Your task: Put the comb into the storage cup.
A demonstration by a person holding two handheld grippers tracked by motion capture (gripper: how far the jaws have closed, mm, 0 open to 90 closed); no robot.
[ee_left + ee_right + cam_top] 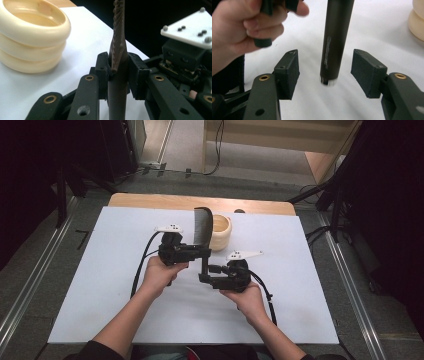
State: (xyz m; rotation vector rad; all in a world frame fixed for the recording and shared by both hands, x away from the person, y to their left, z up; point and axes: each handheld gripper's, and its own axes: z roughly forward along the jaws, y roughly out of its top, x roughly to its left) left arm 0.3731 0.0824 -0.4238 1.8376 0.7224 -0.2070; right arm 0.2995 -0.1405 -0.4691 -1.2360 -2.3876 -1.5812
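The left tongs [117,72] are clamped on the brush [203,227], held up above the surface [100,285] near the cup [220,231], while the right tongs [325,72] stand apart around its handle, so putting it in the cup is left.

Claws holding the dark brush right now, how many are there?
1. The left claw is clamped on the brush handle. The right claw stands open around the handle's lower end, not touching it.
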